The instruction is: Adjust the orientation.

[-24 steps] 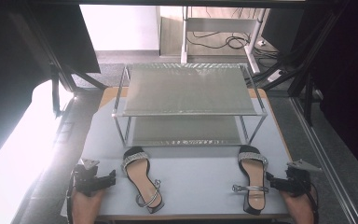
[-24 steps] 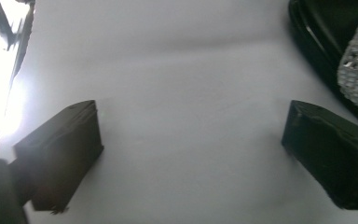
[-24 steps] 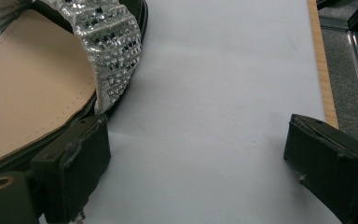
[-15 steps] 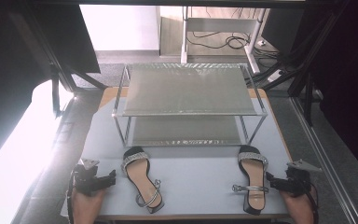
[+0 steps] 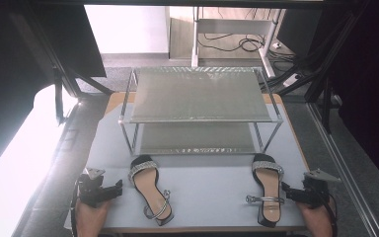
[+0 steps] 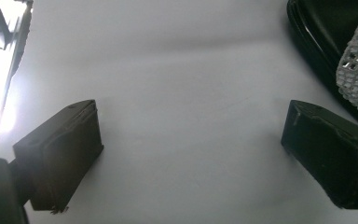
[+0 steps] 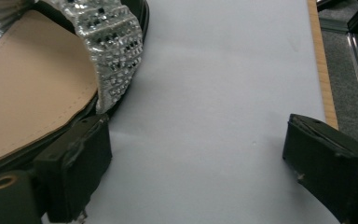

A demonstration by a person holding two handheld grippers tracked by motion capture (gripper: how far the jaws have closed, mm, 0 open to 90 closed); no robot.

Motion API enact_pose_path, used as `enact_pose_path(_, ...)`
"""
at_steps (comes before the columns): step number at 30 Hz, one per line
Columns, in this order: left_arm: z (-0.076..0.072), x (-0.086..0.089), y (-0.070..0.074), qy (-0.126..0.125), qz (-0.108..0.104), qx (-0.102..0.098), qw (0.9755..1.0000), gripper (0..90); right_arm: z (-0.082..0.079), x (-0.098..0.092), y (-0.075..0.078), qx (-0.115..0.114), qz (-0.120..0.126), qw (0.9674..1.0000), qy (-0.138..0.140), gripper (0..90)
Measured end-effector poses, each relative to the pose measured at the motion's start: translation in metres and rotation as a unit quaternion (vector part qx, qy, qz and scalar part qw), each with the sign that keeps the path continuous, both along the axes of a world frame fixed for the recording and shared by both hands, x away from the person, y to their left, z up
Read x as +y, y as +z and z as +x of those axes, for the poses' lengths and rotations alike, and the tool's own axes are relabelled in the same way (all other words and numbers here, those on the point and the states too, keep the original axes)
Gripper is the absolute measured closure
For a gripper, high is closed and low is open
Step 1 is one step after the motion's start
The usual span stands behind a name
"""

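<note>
At the near edge the left gripper [image 5: 120, 185] and right gripper [image 5: 284, 188] rest on the table [image 5: 207, 177], jaws apart and gripping nothing. Between them lie the left sandal [image 5: 151, 189] and right sandal [image 5: 268, 188], the right one seemingly touching its gripper's jaw. Farther off stands the rack [image 5: 200, 106].

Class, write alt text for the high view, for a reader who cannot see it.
Two black sandals with sparkly straps, the left sandal and the right sandal, lie on a grey table before an empty two-tier wire rack. An open hand-held gripper flanks each: left hand-held gripper, right hand-held gripper.
</note>
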State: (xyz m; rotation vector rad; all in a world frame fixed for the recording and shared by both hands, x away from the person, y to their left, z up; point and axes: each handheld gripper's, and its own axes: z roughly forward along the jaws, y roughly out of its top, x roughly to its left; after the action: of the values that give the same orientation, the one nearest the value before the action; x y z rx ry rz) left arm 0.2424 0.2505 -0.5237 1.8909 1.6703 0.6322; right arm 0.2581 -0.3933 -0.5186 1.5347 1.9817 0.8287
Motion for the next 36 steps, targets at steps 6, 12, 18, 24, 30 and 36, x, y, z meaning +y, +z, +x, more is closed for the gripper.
enact_pose_path(6,0.000,0.001,0.001,-0.009,-0.001,0.002,1.0000,4.2,0.000,0.000,0.000,0.000,0.004,1.0000,0.001,9.7)
enact_pose_path(12,0.005,-0.002,0.001,-0.018,0.004,-0.002,0.9998,3.1,0.000,0.000,0.000,0.000,0.002,1.0000,0.001,9.6)
enact_pose_path(18,0.014,-0.008,0.002,-0.022,0.016,-0.006,0.9996,2.1,0.000,0.000,0.000,0.000,0.002,1.0000,0.001,9.5)
enact_pose_path(24,0.023,-0.016,0.002,-0.030,0.029,-0.002,0.9991,2.3,0.000,0.000,0.000,0.000,0.001,1.0000,0.001,9.4)
enact_pose_path(30,0.028,-0.020,0.003,-0.037,0.030,0.000,0.9989,4.4,0.000,0.000,0.000,0.000,0.001,1.0000,0.001,9.5)
enact_pose_path(36,0.037,-0.030,0.004,-0.050,0.034,-0.003,0.9982,6.2,0.000,0.000,0.000,0.001,0.001,1.0000,0.001,9.4)
